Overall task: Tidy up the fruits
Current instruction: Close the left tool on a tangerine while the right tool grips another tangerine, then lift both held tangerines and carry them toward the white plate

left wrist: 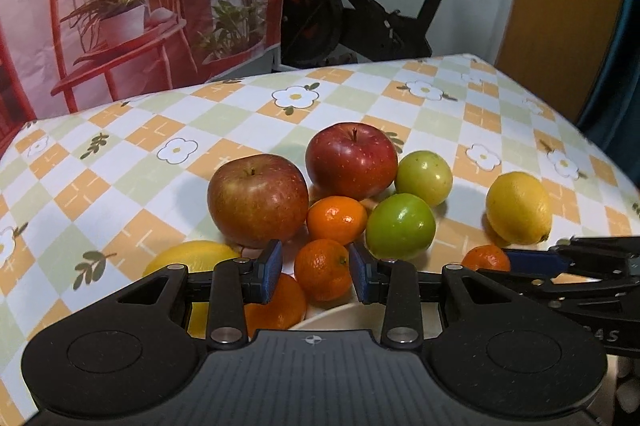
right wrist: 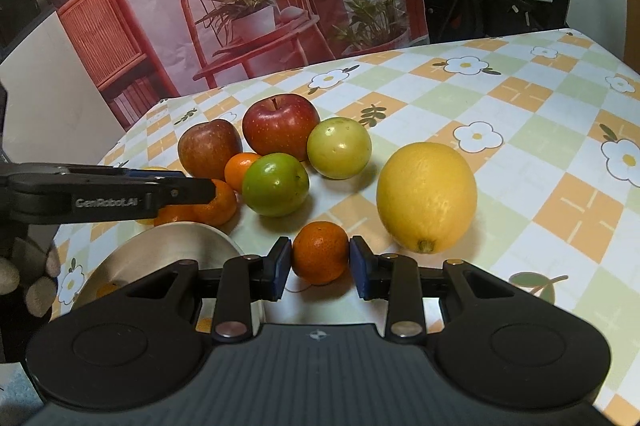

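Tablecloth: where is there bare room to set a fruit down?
Free: the cloth beyond the red apple toward the far edge, and right of the big lemon. Crowded: the cluster of apples, green fruits and mandarins beside the bowl, where the left gripper reaches in.

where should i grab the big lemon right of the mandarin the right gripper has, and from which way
Grip the big lemon across its narrow middle, coming from above. Its long axis points roughly toward the right wrist camera, nub end nearest, and the tablecloth beside it is open, so the fingers have room on both flanks.
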The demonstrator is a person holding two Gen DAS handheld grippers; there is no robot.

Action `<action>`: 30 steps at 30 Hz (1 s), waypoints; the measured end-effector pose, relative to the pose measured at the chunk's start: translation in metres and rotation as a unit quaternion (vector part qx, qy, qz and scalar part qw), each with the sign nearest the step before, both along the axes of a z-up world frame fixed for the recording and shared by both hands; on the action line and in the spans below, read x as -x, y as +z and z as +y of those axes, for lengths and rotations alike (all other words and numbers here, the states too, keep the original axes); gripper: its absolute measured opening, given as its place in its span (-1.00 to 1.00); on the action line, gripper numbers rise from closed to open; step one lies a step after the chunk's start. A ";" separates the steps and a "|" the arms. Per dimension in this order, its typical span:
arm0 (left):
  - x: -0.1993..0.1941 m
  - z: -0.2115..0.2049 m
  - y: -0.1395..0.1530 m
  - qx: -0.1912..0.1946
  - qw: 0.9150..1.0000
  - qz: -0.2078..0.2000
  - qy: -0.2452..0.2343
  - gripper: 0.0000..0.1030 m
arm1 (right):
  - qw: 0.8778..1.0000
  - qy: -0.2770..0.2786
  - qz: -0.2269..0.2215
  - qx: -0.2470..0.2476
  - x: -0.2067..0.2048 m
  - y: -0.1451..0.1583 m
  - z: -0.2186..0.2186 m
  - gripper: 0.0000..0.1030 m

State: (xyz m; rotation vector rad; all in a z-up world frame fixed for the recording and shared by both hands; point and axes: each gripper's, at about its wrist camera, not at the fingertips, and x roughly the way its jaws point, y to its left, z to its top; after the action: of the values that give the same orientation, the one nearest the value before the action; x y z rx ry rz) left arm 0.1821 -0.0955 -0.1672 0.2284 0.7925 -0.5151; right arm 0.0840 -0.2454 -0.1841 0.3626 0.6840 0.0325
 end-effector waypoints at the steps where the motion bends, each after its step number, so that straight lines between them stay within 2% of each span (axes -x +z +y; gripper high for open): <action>1: 0.000 -0.002 -0.001 -0.006 1.000 0.000 -0.003 -0.25 | 1.000 0.000 0.000 -0.001 0.000 0.000 0.000 -0.34; 10: -0.004 -0.018 -0.006 -0.043 0.998 0.022 -0.050 -0.20 | 1.000 0.000 -0.001 -0.007 0.001 -0.001 -0.002 -0.34; 12: -0.003 -0.020 -0.008 -0.049 0.997 0.023 -0.055 -0.28 | 1.000 0.000 -0.001 -0.009 0.001 -0.001 -0.002 -0.34; 13: -0.002 -0.020 -0.008 -0.049 0.997 0.024 -0.057 -0.33 | 1.000 0.000 -0.001 -0.009 0.001 -0.001 -0.002 -0.34; 30: 0.007 -0.009 0.003 -0.028 0.999 0.011 -0.042 -0.33 | 1.000 0.000 -0.001 -0.009 0.001 -0.001 -0.003 -0.34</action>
State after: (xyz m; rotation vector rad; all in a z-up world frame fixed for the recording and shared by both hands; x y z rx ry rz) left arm 0.1753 -0.1047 -0.1639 0.3093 0.8218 -0.5770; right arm 0.0827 -0.2487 -0.1849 0.3792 0.6810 0.0383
